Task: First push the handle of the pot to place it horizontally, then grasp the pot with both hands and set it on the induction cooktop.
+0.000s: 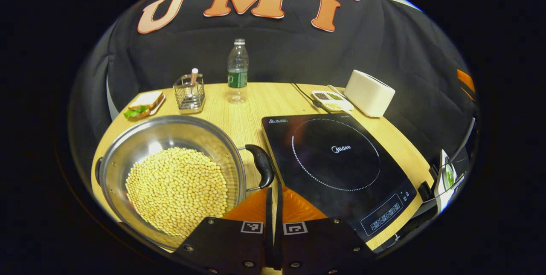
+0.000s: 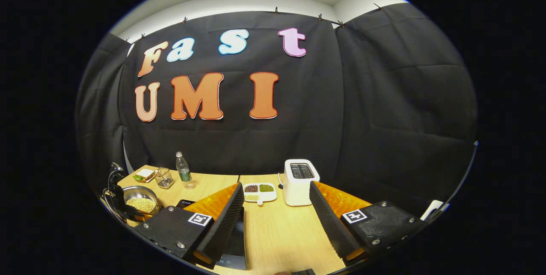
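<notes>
One pot (image 1: pixel 170 172) of soybeans (image 1: pixel 177 189)

Pot (image 1: pixel 170 172) near rim hidden behind left hand-held gripper (image 1: pixel 273 206).

The induction cooktop (image 1: pixel 337 160) wears the brand word "Midea" right at the centre of its dotted ring. A small logo sits at its far left corner, too tiny to read, as are the control panel's markings.
</notes>
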A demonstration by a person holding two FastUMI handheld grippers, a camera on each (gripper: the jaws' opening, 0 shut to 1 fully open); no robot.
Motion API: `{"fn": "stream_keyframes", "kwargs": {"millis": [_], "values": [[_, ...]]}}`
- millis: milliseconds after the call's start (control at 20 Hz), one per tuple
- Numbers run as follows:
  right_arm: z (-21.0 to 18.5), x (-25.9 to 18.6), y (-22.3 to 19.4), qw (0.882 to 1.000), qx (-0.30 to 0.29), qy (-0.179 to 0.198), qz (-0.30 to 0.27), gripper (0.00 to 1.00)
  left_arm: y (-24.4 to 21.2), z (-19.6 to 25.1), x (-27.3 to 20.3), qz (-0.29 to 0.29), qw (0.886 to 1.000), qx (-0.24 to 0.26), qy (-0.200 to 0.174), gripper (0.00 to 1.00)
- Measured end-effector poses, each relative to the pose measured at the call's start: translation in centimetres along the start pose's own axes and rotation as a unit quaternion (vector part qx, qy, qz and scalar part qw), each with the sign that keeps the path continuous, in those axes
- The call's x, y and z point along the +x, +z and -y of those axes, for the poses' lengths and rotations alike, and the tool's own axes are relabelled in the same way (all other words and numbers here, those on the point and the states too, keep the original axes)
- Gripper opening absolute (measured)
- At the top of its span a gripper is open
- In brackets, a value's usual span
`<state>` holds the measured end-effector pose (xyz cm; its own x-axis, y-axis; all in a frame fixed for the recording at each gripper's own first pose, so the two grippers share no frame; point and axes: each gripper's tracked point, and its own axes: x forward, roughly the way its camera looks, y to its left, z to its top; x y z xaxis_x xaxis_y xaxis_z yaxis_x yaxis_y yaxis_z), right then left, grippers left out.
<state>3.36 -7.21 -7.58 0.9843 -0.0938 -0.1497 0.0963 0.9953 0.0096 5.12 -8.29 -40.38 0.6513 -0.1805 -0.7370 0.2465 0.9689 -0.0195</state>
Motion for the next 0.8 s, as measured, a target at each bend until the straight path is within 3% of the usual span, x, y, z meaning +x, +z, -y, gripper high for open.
{"fn": "stream_keyframes", "kwargs": {"millis": [400,700,750,800], "values": [[-4.2,-1.1,0.7,1.0,-0.004,0.026,0.006,0.95,6.6,-2.4,-8.6,0.113,0.994,-0.012,0.002,0.02],[-8.7,-1.4,1.2,0.999,-0.009,0.051,0.013,0.95,9.9,-9.5,-16.0,0.193,0.978,-0.005,0.074,0.02],[-9.5,-1.4,1.0,0.998,-0.009,0.056,0.012,1.0,10.0,-10.6,-16.8,0.2,0.976,-0.006,0.086,0.02],[-10.3,-1.5,0.9,0.998,-0.011,0.059,0.012,0.95,9.9,-11.7,-17.7,0.208,0.974,-0.009,0.094,0.02]]}}
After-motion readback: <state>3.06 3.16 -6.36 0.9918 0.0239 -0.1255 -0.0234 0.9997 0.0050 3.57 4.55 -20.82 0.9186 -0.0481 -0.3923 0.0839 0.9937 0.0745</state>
